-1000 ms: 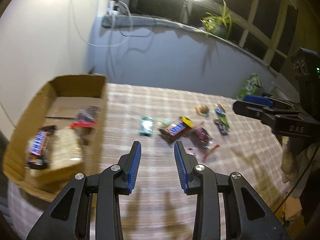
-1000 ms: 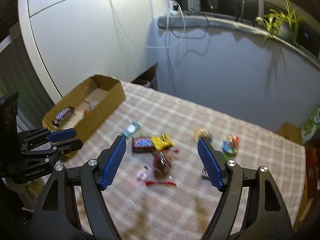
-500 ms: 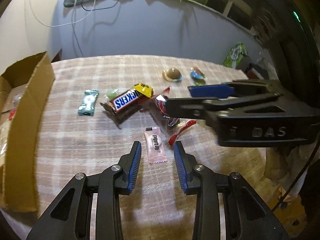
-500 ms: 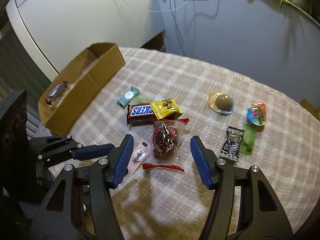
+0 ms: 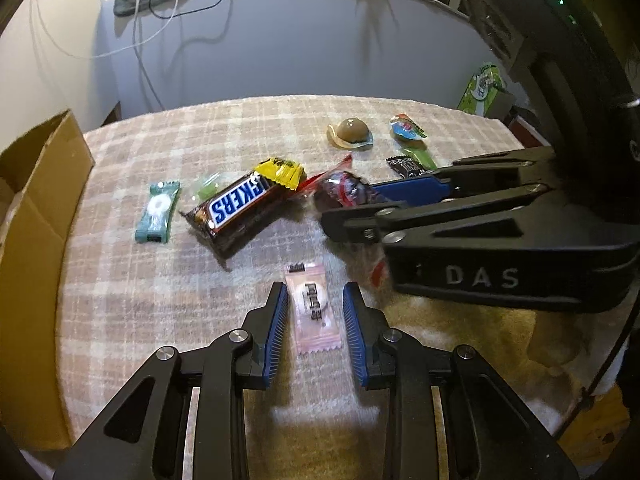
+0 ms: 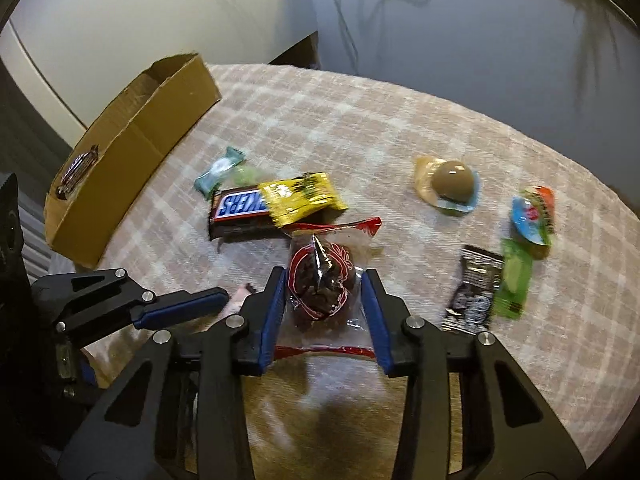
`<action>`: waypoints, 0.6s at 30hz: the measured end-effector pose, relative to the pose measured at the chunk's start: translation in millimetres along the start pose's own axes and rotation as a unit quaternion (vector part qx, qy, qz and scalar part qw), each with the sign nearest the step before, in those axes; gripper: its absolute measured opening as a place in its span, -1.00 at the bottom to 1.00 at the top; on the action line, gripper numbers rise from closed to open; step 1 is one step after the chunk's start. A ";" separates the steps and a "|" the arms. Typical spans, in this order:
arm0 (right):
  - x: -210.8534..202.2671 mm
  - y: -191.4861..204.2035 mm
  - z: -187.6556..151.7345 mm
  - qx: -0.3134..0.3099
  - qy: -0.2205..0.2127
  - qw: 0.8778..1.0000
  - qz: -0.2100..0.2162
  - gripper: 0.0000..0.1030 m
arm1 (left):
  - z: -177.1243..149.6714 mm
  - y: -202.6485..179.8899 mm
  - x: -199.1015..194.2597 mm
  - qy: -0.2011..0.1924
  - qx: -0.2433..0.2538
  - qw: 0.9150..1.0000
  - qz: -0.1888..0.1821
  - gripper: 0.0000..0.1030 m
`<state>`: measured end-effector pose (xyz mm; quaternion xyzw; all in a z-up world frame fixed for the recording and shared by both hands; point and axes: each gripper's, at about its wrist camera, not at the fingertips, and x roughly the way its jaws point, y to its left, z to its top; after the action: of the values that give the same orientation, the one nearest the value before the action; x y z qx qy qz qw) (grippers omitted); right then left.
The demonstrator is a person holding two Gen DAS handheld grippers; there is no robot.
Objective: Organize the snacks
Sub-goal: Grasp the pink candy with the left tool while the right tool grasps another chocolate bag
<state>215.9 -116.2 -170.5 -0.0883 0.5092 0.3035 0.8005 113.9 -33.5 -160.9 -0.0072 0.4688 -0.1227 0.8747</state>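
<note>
Snacks lie scattered on a checked tablecloth (image 5: 168,280). A small pink sachet (image 5: 314,316) lies flat between the fingers of my left gripper (image 5: 315,292), with a gap on each side. My right gripper (image 6: 324,276) is low over a clear packet of dark red-brown snack (image 6: 320,288). Its jaws are closing, and the pads stand at the wrapper's edges without squashing it. That packet (image 5: 340,192) is half hidden behind the right gripper in the left wrist view. An open cardboard box (image 6: 132,148) at the left holds a chocolate bar (image 6: 76,170).
Beside the packet lie a Snickers bar (image 6: 240,208), a yellow packet (image 6: 300,196) and a teal sweet (image 6: 218,170). Farther right are a brown jelly cup (image 6: 450,184), a colourful cup (image 6: 534,212), a black packet (image 6: 474,292) and a green one (image 6: 514,284). The table's edge runs close below both grippers.
Both grippers came down toward the table. The left one now straddles the pink sachet. The right one's jaws narrowed from wide apart to close around the red-brown packet.
</note>
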 end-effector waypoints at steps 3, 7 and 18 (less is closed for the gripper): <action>-2.5 -7.8 -1.0 0.011 -0.003 1.000 -0.004 -0.24 | -0.2 -9.3 4.9 -0.006 0.029 0.999 0.023 -0.64; -5.6 -11.8 -3.5 0.019 -0.006 1.000 -0.003 -0.25 | 3.1 -7.5 5.7 -0.007 0.022 1.000 0.015 -0.66; -30.8 -6.5 -10.2 0.022 -0.034 0.999 -0.006 -0.28 | -1.0 7.0 -26.6 -0.038 -0.002 0.999 0.012 -0.66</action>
<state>202.7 -138.2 -149.6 -0.0633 0.4873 0.2908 0.8210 100.4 -20.7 -140.6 -0.0082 0.4357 -0.1103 0.8933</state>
